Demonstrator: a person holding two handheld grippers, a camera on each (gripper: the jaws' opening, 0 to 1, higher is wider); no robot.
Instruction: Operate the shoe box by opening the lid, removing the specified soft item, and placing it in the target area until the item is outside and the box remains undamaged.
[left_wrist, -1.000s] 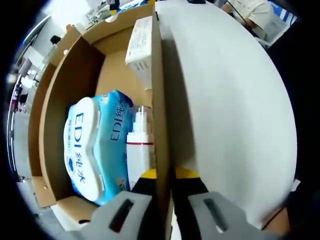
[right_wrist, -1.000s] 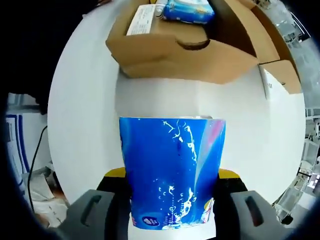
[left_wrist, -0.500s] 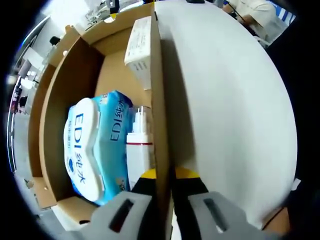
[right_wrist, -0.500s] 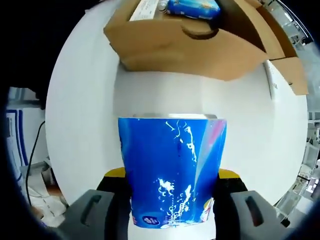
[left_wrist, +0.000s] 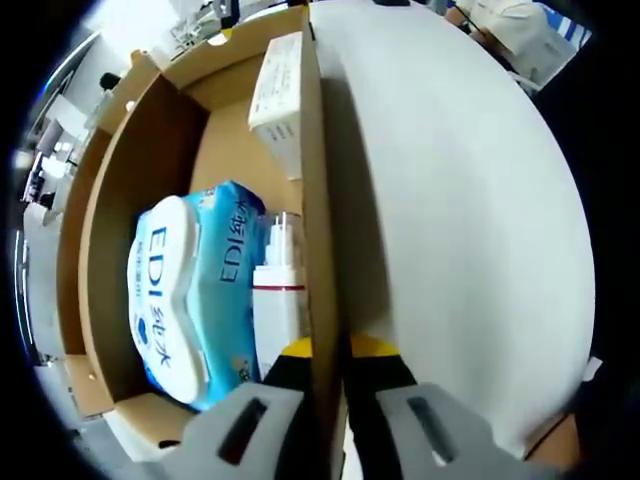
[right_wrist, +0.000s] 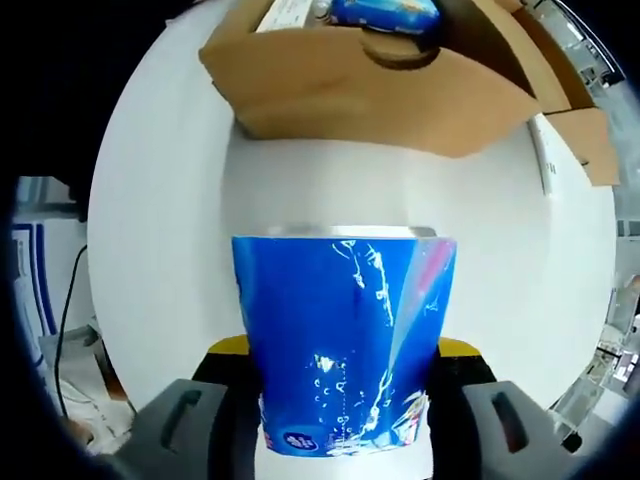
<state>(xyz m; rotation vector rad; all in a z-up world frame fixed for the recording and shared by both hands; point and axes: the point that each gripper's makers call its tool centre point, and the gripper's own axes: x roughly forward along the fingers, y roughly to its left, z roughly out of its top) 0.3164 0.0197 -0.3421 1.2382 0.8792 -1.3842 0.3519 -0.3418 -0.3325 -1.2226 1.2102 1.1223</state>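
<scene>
White tabletop (right_wrist: 160, 200) spreads under the open cardboard shoe box (left_wrist: 140, 180). Seen from the left gripper view, the left gripper (left_wrist: 328, 352) has its 2 jaws clamped on the box's side wall, 1 inside and 1 outside. Inside the box lie a pale blue wipes pack (left_wrist: 185, 290), a white bottle (left_wrist: 280, 300) beside it, and a white carton (left_wrist: 280, 95) farther along. The right gripper (right_wrist: 340, 350) pinches a blue soft pack (right_wrist: 340, 340) outside the box, over the tabletop.
</scene>
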